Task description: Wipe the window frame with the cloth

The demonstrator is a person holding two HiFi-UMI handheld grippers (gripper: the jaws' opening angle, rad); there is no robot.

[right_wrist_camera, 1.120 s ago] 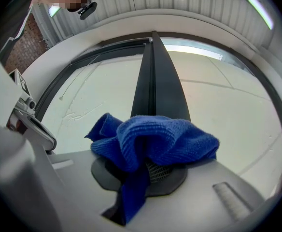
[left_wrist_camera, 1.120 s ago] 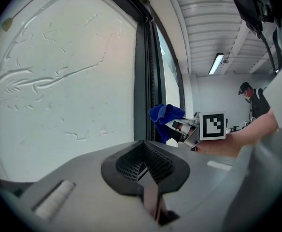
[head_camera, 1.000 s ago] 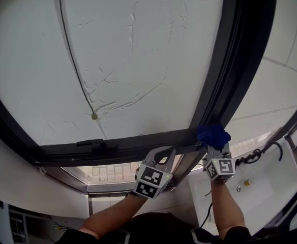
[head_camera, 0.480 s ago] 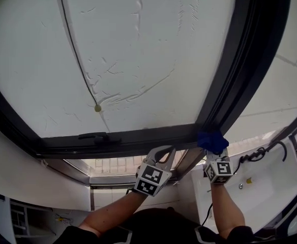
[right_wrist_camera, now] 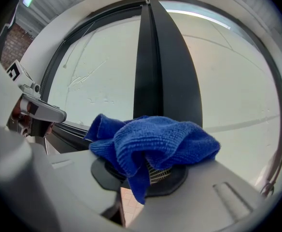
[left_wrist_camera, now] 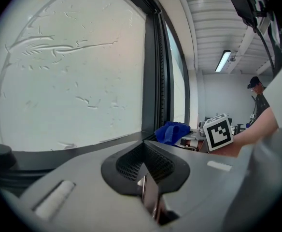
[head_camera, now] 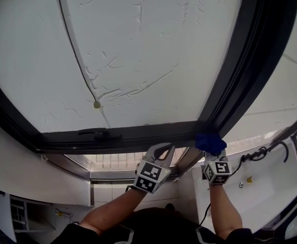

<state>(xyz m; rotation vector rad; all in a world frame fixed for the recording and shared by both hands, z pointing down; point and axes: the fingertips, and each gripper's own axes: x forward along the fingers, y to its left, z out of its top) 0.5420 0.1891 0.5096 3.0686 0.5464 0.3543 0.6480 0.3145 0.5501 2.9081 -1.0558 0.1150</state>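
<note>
My right gripper pinches the blue cloth at the window frame corner; left gripper pressed together, empty.

Cloth: blue, soft looped weave, matt. Window frame: dark, smooth, matt, metal-like. Pane: white, frosted, wrinkled surface. Left gripper: grey matt plastic; ribbed black pads.

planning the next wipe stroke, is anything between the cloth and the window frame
Nothing visible does. The blue cloth, clamped in the right tongs, sits against the window frame at its lower corner. The left tongs, shut and empty, hang below it, off to the side.
</note>
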